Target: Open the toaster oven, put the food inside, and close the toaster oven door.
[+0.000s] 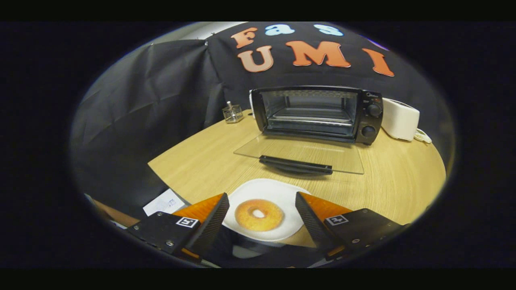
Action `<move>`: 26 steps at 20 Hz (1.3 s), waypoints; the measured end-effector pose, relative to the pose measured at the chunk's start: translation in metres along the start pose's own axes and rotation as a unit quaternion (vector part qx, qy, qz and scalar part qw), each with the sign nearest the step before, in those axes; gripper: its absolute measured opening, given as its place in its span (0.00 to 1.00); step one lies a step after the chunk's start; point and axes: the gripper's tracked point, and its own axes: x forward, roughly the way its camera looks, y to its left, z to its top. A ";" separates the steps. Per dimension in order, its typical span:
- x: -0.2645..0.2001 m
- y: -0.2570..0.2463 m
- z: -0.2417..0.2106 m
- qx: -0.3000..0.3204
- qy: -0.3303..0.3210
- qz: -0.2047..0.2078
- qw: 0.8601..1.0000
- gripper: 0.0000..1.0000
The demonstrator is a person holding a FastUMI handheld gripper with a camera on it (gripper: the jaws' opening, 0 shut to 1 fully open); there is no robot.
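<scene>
So the gripper (261, 209) has its jaws wide apart, not pressing on anything. They sit over the near edge of the table (403, 177), one finger on either side of the plate (278, 190).

The donut (259, 214) is right between the fingers, lying flat in the middle of that white plate. It's golden with a pale hole in the centre. Neither finger touches it as far as I can see; there's bare plate on both sides of it. The plate itself sits at the table's near edge, slightly hanging toward the front from the looks of it.

Beyond the plate is the oven (318, 113), set toward the far edge of the table. Its door (300, 153) is already dropped all the way down: the glass lies flat over the wood, with the dark handle (296, 164) at the end nearest the plate. There's a gap of bare table between handle and plate. Inside you can see a wire rack (308, 117), nothing on it. Two knobs (371, 121) sit one above the other on the oven's right-hand panel.

Other stuff: a white toaster (400, 119) just beside the oven at the far right edge, with a bit of cord (422, 136) next to it. A little wire holder (232, 113) stands near the far left corner. Below the table's left edge, a sheet of paper (163, 202) lies lower down.
</scene>
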 end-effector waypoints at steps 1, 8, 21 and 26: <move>0.000 0.004 -0.007 -0.002 0.010 0.006 1.000 0.99; 0.013 0.001 -0.033 -0.008 0.045 -0.022 0.999 0.95; 0.014 -0.006 0.014 0.046 -0.028 -0.024 0.998 0.67; 0.015 -0.006 0.063 0.096 -0.097 -0.014 0.991 0.66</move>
